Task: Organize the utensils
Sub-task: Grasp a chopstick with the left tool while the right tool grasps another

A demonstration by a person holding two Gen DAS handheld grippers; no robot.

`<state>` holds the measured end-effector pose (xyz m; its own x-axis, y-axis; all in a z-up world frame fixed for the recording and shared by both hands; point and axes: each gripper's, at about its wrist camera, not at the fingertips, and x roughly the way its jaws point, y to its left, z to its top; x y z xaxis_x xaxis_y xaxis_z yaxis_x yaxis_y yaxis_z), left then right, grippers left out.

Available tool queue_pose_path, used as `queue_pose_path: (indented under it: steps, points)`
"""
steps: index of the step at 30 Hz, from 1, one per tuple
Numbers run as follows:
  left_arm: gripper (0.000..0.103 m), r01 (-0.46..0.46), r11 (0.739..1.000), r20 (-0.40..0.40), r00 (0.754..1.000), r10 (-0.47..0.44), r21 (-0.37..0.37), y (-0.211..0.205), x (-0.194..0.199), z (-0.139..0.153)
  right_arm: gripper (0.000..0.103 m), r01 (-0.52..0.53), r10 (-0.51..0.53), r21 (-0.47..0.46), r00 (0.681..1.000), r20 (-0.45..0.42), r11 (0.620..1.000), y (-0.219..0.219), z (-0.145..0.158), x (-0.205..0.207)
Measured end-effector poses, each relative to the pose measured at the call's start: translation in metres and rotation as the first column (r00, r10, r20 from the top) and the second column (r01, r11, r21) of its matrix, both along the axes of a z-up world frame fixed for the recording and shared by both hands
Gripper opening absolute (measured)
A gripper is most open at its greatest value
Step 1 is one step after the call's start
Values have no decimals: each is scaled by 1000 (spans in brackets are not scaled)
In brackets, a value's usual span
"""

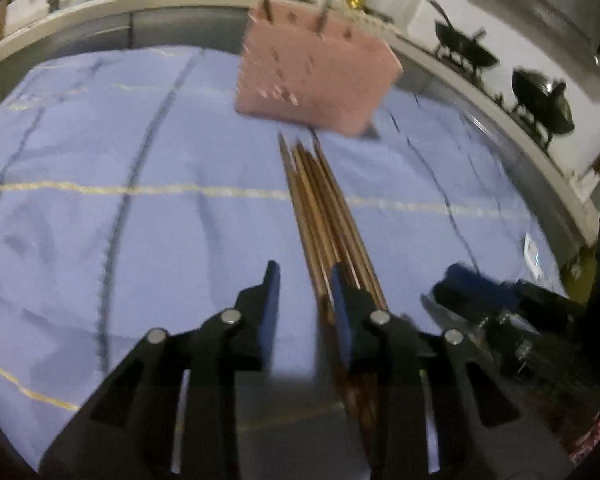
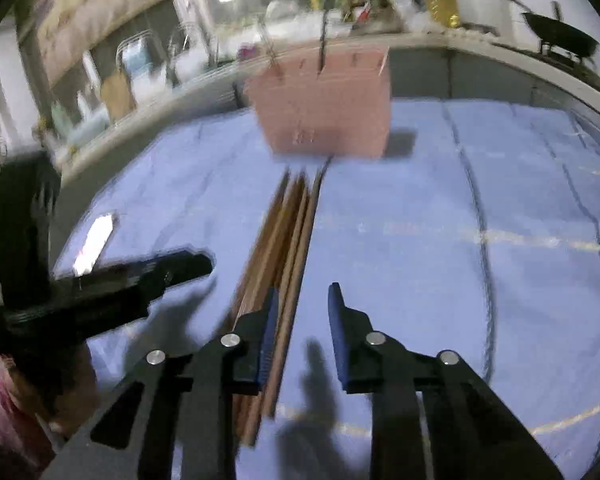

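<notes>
A bundle of chopsticks (image 1: 324,208) lay on the blue cloth (image 1: 140,240) in front of the pink holder (image 1: 312,80), which already held two utensils. Both the left gripper (image 1: 305,280) and right gripper (image 2: 302,304) stood partly open, gripping nothing, so most sorting remained.

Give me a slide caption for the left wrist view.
Left gripper, open, over wooden chopsticks lying on a blue cloth before a pink holder.

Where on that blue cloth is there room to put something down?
Bare blue cloth spreads wide left of the chopsticks, and more lies to their right. It is crowded in the middle: the chopsticks run up to the pink holder, with the left gripper and right gripper over them.
</notes>
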<state>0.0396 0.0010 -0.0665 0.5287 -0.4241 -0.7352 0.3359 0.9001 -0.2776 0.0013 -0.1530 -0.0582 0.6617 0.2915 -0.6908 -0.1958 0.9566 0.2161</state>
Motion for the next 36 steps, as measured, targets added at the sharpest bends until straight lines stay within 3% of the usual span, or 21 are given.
queue_pose_path:
  steps: [5,9,13,19,21,27,31,36]
  points:
    - [16,-5,997,-16,1000,6,77,-14,0,-17,26,-40,36,-50,997,-64,998,18,-19,3]
    - [16,-34,989,12,999,32,142,-17,3,-16,26,-12,8,-72,998,-56,997,14,-21,7]
    - [16,-44,987,8,999,43,154,-23,9,-13,26,-8,3,-88,998,-56,996,14,-25,7]
    - [16,-37,996,-32,999,40,87,-17,9,-9,26,59,-63,-150,998,-24,987,5,-31,7]
    - [16,-26,996,-29,999,29,82,-19,7,-7,26,82,-87,-114,996,-36,990,-5,-31,8]
    - [17,-16,985,9,1000,15,169,-36,5,-13,26,57,-61,-94,997,-39,994,-4,-31,7]
    - [18,-21,986,-4,1000,22,165,-33,9,-14,26,42,-46,-107,998,-33,993,-1,-32,9]
    - [18,-33,973,23,999,28,229,-45,14,-14,26,111,-113,-84,993,-26,990,-13,-32,13]
